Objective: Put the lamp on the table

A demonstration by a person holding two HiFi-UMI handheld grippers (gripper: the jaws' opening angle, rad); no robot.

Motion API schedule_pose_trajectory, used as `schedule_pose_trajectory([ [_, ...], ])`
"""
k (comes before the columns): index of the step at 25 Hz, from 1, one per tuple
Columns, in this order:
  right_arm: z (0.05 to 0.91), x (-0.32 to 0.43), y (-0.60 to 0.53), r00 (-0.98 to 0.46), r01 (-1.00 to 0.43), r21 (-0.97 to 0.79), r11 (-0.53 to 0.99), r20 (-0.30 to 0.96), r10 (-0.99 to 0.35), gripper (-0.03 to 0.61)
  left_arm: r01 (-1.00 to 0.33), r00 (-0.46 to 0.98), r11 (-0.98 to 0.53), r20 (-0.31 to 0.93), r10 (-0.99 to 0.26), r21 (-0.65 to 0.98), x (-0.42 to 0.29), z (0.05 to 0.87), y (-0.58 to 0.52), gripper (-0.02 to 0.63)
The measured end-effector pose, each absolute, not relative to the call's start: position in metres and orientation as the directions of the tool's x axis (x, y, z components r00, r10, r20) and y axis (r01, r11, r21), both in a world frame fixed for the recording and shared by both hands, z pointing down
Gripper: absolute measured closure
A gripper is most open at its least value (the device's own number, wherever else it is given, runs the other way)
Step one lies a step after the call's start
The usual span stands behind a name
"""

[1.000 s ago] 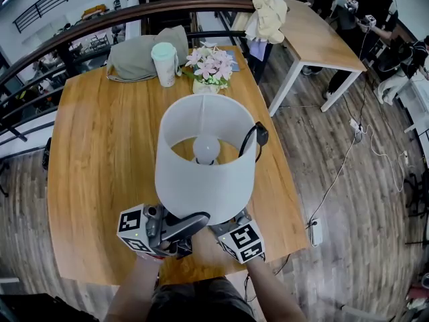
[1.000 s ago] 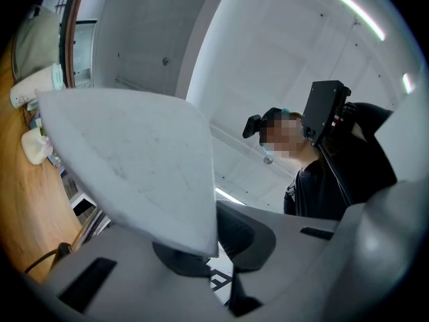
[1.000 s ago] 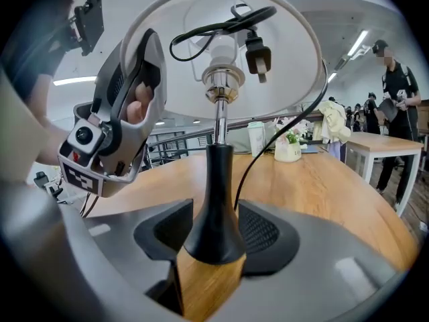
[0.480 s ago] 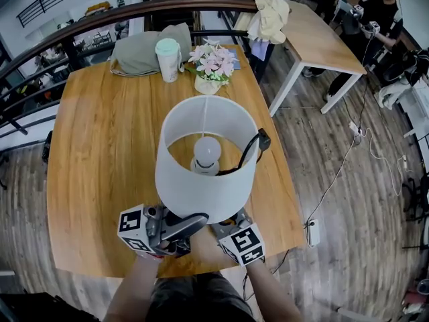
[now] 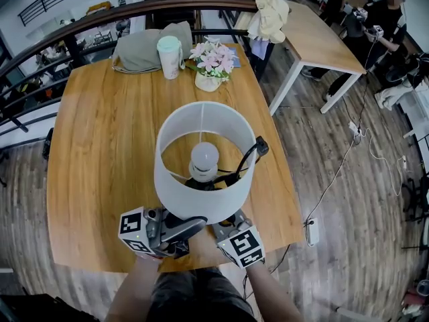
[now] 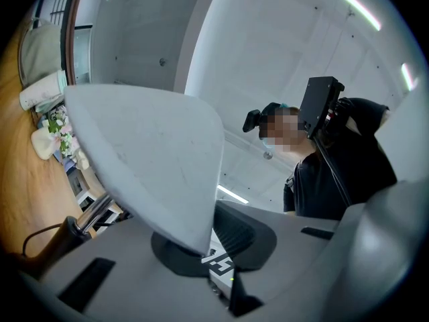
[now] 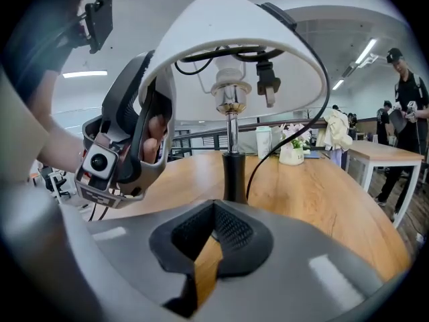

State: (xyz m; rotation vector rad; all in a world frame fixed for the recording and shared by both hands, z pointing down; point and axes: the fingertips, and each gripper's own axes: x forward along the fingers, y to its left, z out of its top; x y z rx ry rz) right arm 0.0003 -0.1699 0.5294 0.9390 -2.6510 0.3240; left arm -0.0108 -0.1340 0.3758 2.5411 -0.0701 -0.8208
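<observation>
White lampshade (image 5: 201,203) in pinch of left tool (image 6: 213,245); right tool (image 7: 214,212) spread; flowers (image 5: 213,58) in vase (image 5: 208,82).

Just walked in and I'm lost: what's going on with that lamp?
A person with a gripper in each hand is setting a lamp on the wooden table. The left gripper pinches the lower rim of the white shade. The right gripper is open and empty, with the lamp's black stem standing just beyond its jaws. Whether the lamp touches the table is hidden.
</observation>
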Motion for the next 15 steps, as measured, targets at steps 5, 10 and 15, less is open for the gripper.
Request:
schedule_pose_trajectory([
  [5, 0.531, -0.001, -0.163, -0.741, -0.637, -0.110, 0.763, 0.362, -0.566, 0.571, 0.092, 0.815, -0.883, -0.544, -0.198, 0.460, -0.013, 0.384, -0.128, 0.600],
  [10, 0.534, 0.001, -0.156, -0.740, -0.635, -0.108, 0.765, 0.369, -0.563, 0.571, 0.067, 0.809, -0.883, -0.543, -0.224, 0.464, -0.013, 0.385, -0.130, 0.592],
  [15, 0.528, -0.001, -0.152, -0.738, -0.641, -0.106, 0.761, 0.358, -0.572, 0.571, 0.010, 0.818, -0.884, -0.513, -0.261, 0.467, -0.013, 0.389, -0.130, 0.570],
])
